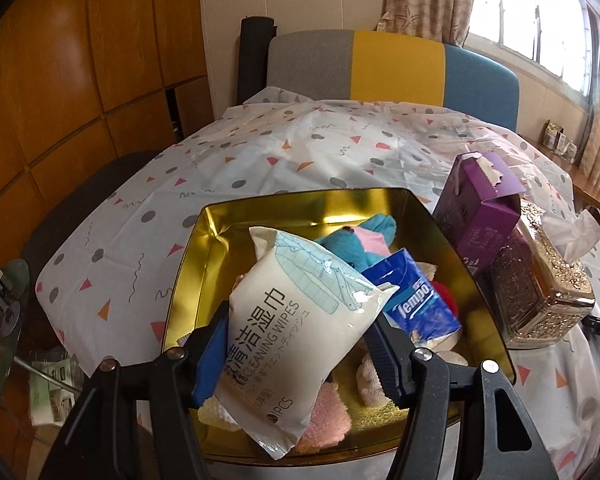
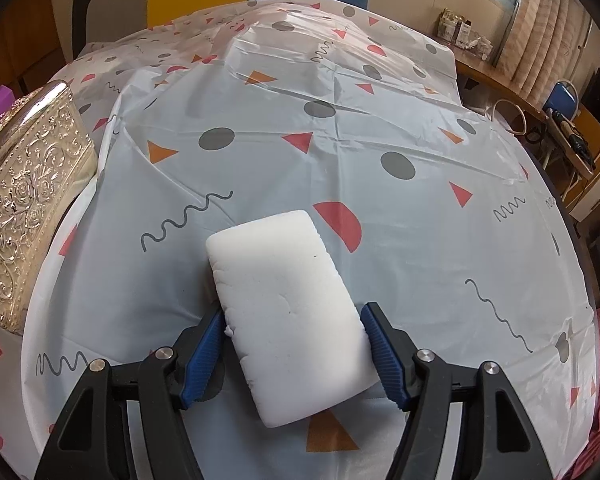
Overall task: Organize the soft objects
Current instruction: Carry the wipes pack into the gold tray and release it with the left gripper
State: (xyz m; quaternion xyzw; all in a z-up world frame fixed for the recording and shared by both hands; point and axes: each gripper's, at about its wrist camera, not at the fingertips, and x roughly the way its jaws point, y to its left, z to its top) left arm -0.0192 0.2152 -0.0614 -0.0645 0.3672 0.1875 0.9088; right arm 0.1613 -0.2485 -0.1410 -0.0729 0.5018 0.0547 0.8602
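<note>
The left hand-held gripper (image 1: pixel 300 344) pinches a cleaning wipes pack (image 1: pixel 296 332) above the gold tin (image 1: pixel 188 272). The right hand-held gripper (image 2: pixel 294 350) clamps a white sponge (image 2: pixel 288 308) on the desk (image 2: pixel 380 220).

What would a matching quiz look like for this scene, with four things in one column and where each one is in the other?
Things:
1. wipes pack
2. white sponge
3. blue tissue packet
4. purple box

Places:
a. lying inside the gold tin
b. between the right gripper's pads, on the tablecloth
c. between the left gripper's pads, above the tin
d. beside the tin, against the ornate tissue holder

Pairs: 1-c, 2-b, 3-a, 4-d
</note>
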